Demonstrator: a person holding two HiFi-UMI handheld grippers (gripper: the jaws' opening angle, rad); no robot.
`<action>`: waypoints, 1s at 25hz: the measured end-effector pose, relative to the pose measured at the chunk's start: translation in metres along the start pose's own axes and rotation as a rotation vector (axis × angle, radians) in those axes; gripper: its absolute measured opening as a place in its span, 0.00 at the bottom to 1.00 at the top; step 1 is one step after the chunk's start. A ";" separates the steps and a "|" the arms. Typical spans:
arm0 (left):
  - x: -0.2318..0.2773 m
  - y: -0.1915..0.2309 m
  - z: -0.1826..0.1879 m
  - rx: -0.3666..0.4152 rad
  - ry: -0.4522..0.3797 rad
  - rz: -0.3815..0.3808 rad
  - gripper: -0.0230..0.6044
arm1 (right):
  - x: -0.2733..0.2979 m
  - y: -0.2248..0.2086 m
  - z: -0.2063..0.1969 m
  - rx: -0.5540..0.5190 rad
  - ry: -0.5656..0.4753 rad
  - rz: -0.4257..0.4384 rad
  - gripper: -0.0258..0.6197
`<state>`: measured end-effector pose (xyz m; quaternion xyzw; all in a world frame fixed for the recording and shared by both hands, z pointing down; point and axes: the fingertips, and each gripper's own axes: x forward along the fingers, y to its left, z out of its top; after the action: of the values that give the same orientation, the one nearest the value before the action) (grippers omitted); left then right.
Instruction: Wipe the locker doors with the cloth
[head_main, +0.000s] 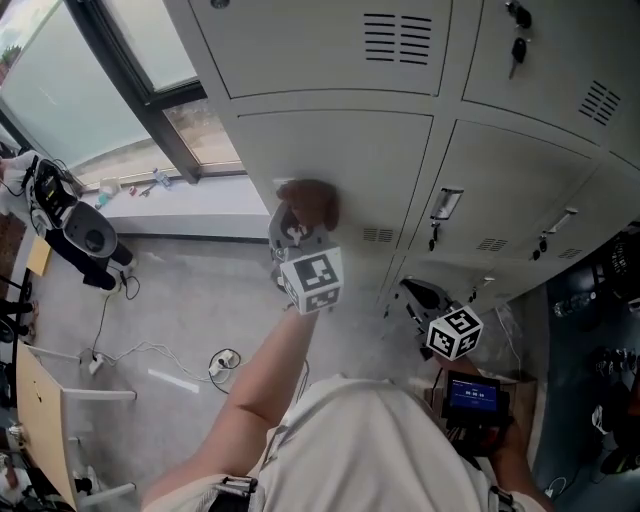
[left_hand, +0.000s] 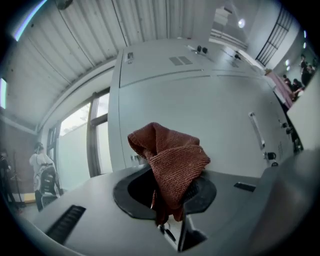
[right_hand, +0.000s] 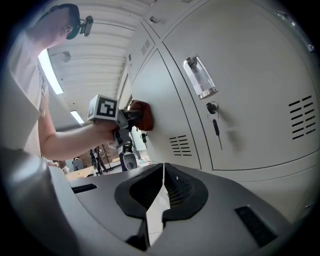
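right gripper (right_hand: 162, 192): nearest the body, held low and back from the lockers; jaws together, nothing between them.
left gripper (left_hand: 169, 197): arm stretched forward to the lockers; jaws clamped on the lower folds of the cloth.
cloth (left_hand: 170, 160): reddish-brown knit, bunched; it stands up out of the jaws and past their tips, its long axis in line with the jaws, so the wad leads and the jaws follow.
cloth to door: in the right gripper view the wad appears to press flat on the face of the wiped locker door (head_main: 345, 165); no gap shows between them.
place on door: low and to the left in the head view, close to that door's left edge; vent slots (right_hand: 180, 145) lie to the right of the wad, near but apart from it.
bare face: most of this door's panel runs up and to the right of the cloth in the head view; judged, the stroke has room only that way, since the edge is just beside the wad on the left.
nearer hand: left, judged the wiping hand; the right is well apart from the cloth and plays no part in the grip.
neighbour door (head_main: 520, 190): to the right, with a handle plate (right_hand: 200, 77) and a key (right_hand: 215, 125) hanging below it; no cloth near it.
upper doors (head_main: 330, 45): above, vented, beyond the cloth.
window (head_main: 100, 90): far left, past the end of the lockers.
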<state>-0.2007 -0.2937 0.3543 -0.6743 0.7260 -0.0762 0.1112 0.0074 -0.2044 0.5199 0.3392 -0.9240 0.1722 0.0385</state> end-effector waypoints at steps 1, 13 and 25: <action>0.000 -0.009 -0.020 -0.007 0.042 -0.021 0.16 | 0.001 0.000 0.001 -0.002 -0.002 -0.002 0.07; -0.007 -0.070 -0.193 0.080 0.309 -0.180 0.16 | -0.005 0.000 -0.009 -0.022 0.047 -0.031 0.07; -0.001 -0.001 -0.164 -0.186 0.315 -0.316 0.16 | -0.007 -0.012 0.001 -0.017 0.023 -0.059 0.07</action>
<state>-0.2434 -0.2992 0.5130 -0.7668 0.6237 -0.1297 -0.0790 0.0209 -0.2091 0.5215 0.3641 -0.9145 0.1668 0.0570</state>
